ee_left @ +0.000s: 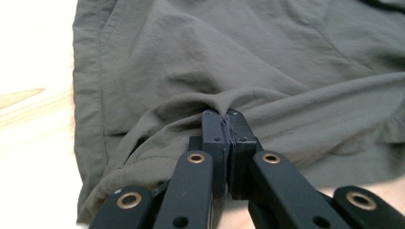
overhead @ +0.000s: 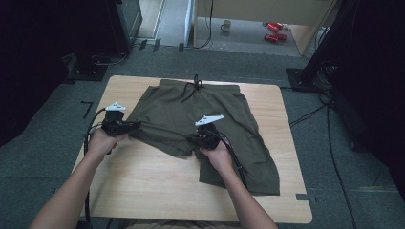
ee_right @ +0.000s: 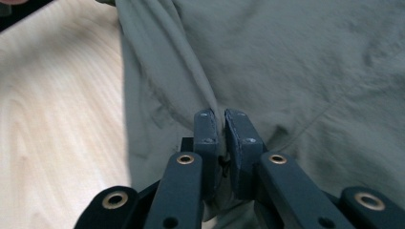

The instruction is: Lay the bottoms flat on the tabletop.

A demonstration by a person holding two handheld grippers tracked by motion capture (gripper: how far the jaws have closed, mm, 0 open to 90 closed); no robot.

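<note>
pinching the olive shorts [overhead: 210, 119] lying spread on the worktop [overhead: 143, 181], i am gripping the left leg's hem in my left claw [overhead: 136, 125] and right claw [overhead: 191, 139], both clamped on fabric; folding is barely beginning.

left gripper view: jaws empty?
No, the left gripper is shut on a pinched fold of the olive-green fabric shorts.

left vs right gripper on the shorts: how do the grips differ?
The left gripper pinches the olive shorts at the outer edge of one leg, near the table edge; the right gripper pinches near the crotch, mid-garment. The left gripper's jaws meet flush on a raised tuck; the right gripper's show a slight gap around a thicker fold. Both are shut on fabric, pulling it taut between them.
</note>
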